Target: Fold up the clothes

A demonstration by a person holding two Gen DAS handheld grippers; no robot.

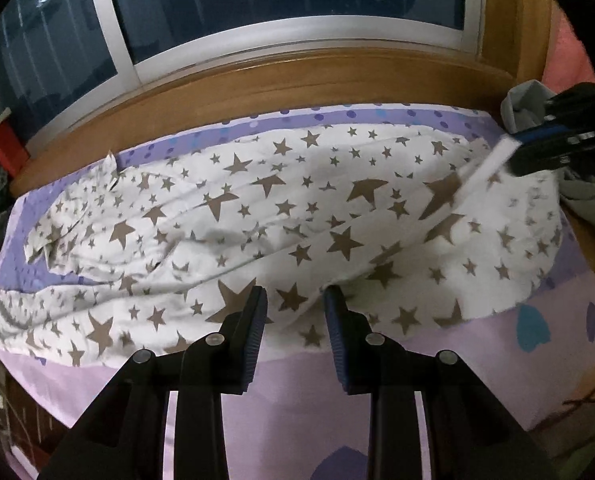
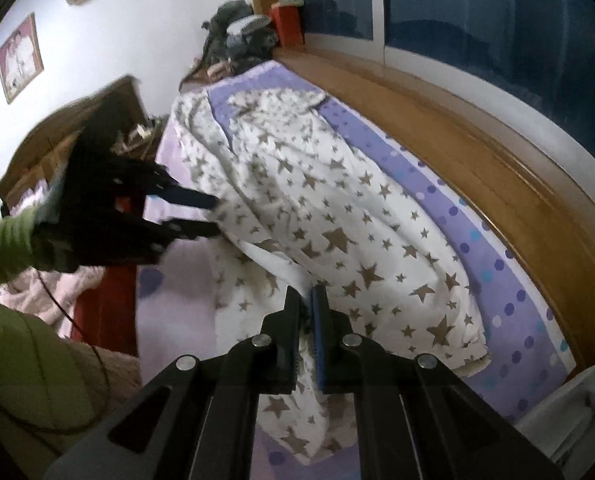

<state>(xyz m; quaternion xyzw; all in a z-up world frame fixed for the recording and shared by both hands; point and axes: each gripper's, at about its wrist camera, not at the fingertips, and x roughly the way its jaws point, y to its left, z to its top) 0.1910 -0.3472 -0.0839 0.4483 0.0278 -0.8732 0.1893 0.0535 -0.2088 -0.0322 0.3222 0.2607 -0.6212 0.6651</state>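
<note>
A white garment with brown stars (image 1: 297,208) lies stretched across the bed (image 1: 457,360), wrinkled at its left end. My left gripper (image 1: 295,294) stands at its near edge, jaws apart, the fabric's edge lying loose between the tips. In the right wrist view the left gripper (image 2: 215,216) reaches the same garment (image 2: 317,208) from the left, a green sleeve (image 2: 1,240) behind it. My right gripper (image 2: 306,296) is shut on a raised fold of the white fabric. From the left wrist view the right gripper (image 1: 511,144) lifts a white strip of cloth at the garment's right end.
A wooden ledge (image 1: 297,76) and a dark window run along the bed's far side. Grey clothes (image 1: 521,104) lie at the right end, a red box (image 1: 5,144) at the left. A white container (image 2: 569,412) sits beside the bed's corner. More clothes (image 2: 237,40) are piled at the far end.
</note>
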